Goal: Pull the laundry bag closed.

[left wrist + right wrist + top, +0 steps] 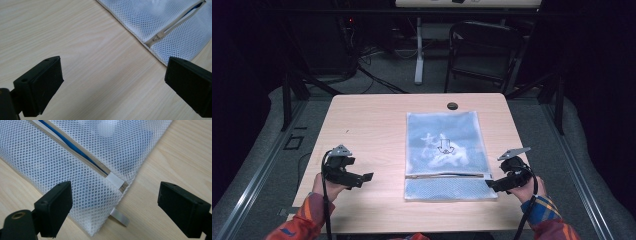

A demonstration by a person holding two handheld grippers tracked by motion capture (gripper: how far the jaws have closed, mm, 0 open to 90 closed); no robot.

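A white mesh laundry bag [447, 155] with a blue garment inside lay flat on the right half of the pale wooden table [362, 130], its zipper [75, 152] partly open near the near edge. The left gripper [364, 177] hovered well left of it, fingers [42, 85] wide and empty. The right gripper [491, 184] sat at the bag's near right corner, fingers [55, 207] wide, gripping nothing. Judging by this, the handling had not begun; grasping the bag remained.

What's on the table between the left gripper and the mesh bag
Nothing: in the high view, only bare table separates the left gripper from the mesh bag. The left gripper view shows the same.
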